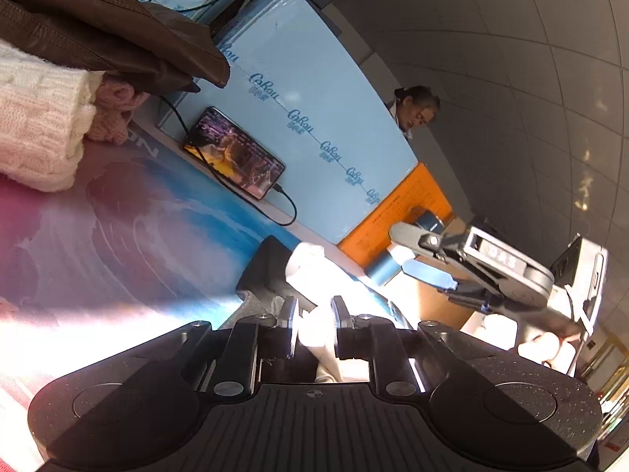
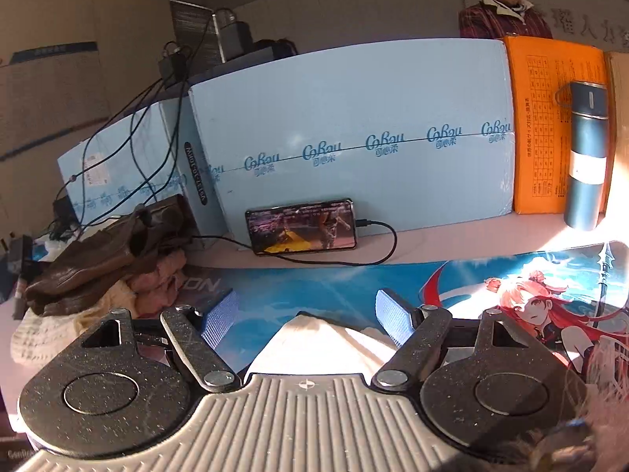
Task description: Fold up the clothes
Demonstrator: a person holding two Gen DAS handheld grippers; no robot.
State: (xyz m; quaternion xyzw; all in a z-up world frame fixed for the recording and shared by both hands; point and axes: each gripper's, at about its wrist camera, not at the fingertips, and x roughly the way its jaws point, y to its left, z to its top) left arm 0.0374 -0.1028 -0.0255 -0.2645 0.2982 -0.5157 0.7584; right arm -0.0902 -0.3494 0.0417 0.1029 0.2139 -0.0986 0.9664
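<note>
Left claw [image 1: 314, 324]: its black fingers [image 1: 289, 320] stand a narrow gap apart with a fold of white cloth [image 1: 314, 338] running up between them. Whether the pads press on the cloth cannot be told from this view, as glare washes out the contact.

Right claw [image 2: 306, 320]: released, its blue-padded fingers [image 2: 220, 316] spread wide. The white cloth [image 2: 314, 348] lies below and between them, touching neither pad as far as can be seen. In the left wrist view the right claw [image 1: 409, 253] appears at the right, tilted, its jaws parted, with a hand [image 1: 546, 348] behind it.

The white cloth rests on a printed mat [image 2: 314, 287] covering the surface; it lies partly over a dark garment [image 1: 263, 267] at the mat's near side.

A stack of folded clothes stands at the left end of the mat: a brown leather jacket [image 2: 90, 263] on top, a pink knit [image 2: 161, 275] and a cream knit [image 1: 35, 126] beneath it.

At the far edge of the surface, a phone [image 2: 302, 226] with a lit screen leans against a pale blue box [image 2: 354, 98], a cable [image 2: 383, 247] plugged into its right end. To the right stand an orange box [image 2: 546, 126] and, in front of it, a dark blue flask [image 2: 585, 157], upright.

A person [image 2: 499, 8] stands behind the boxes at far right.
</note>
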